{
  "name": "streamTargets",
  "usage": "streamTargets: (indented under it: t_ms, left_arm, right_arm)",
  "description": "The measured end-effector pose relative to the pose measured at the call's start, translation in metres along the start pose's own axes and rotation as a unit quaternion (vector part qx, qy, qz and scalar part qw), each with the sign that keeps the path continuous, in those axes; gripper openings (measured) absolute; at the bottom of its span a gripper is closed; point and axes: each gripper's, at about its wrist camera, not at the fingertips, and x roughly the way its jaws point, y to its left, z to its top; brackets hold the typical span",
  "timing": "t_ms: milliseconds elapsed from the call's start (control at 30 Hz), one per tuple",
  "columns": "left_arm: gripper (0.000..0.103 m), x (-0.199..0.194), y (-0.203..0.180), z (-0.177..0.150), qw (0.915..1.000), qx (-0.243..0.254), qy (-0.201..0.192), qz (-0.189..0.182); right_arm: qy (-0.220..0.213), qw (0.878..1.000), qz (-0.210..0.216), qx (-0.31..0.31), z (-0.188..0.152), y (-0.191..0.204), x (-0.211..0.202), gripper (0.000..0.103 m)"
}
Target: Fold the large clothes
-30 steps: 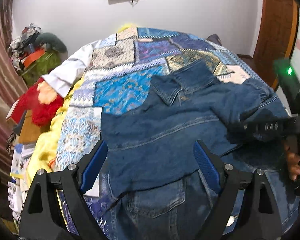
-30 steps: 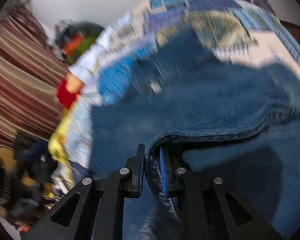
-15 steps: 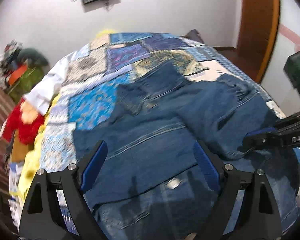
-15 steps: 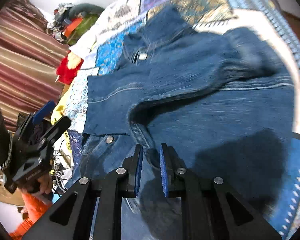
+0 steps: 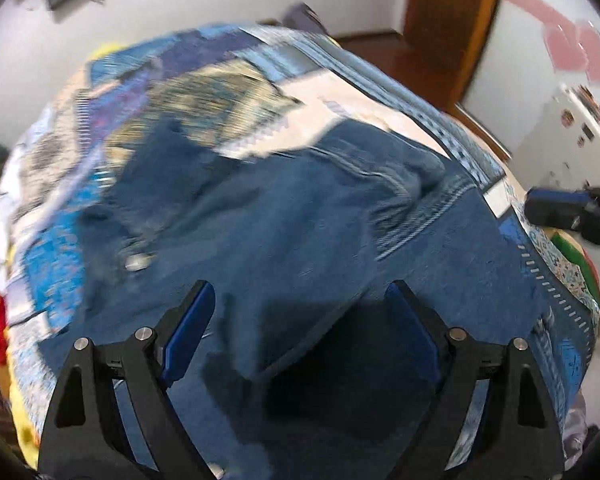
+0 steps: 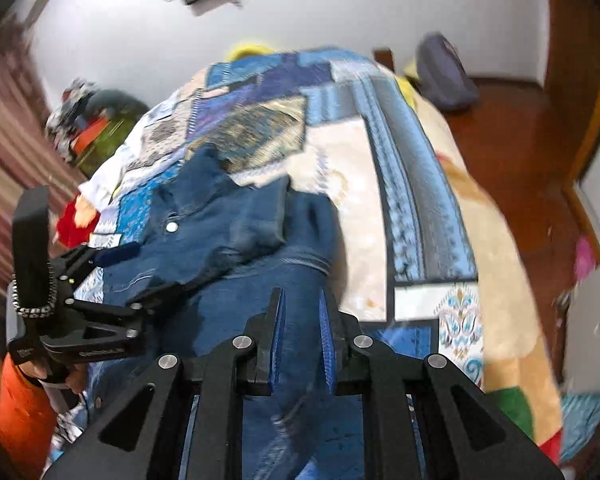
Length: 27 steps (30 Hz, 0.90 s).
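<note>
I count one denim jacket point(image 6: 236, 236) spread on the bed, over one patchwork quilt point(image 6: 416, 200); two metal buttons show on it, one near the collar point(image 6: 172, 227) and one at the lower hem. My left tongs point(image 5: 300, 328) hang released above the jacket, with nothing between them. My right tongs point(image 6: 300, 320) are clenched, no cloth in them. One red stuffed toy point(image 6: 74, 224) sits at the bed's left edge

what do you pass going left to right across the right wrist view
curtain → left gripper → denim jacket → quilt → wooden floor
</note>
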Motion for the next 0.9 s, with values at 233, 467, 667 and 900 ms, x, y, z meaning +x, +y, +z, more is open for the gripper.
streamTargets:
  t_ms: [233,467,667,900]
  left_arm:
    - [0.089,0.04,-0.014,0.031,0.9995,0.009,0.027,0.01]
    - [0.011,0.022,-0.009,0.038,0.9981,0.008,-0.019,0.059]
    - [0.007,-0.043,0.036,0.028,0.9886,-0.037,-0.101,0.106]
    - [0.006,-0.119,0.121,0.0,0.9671,-0.108,-0.167,0.159]
  right_arm:
    - [0.046,0.999,0.0,0.014,-0.032,-0.01,0.05,0.012]
    - [0.05,0.999,0.005,0.013,-0.034,-0.014,0.05,0.012]
    - [0.055,0.998,-0.004,0.006,-0.03,-0.01,0.047,0.012]
    - [0.037,0.999,-0.015,-0.001,-0.012,-0.001,0.036,0.012]
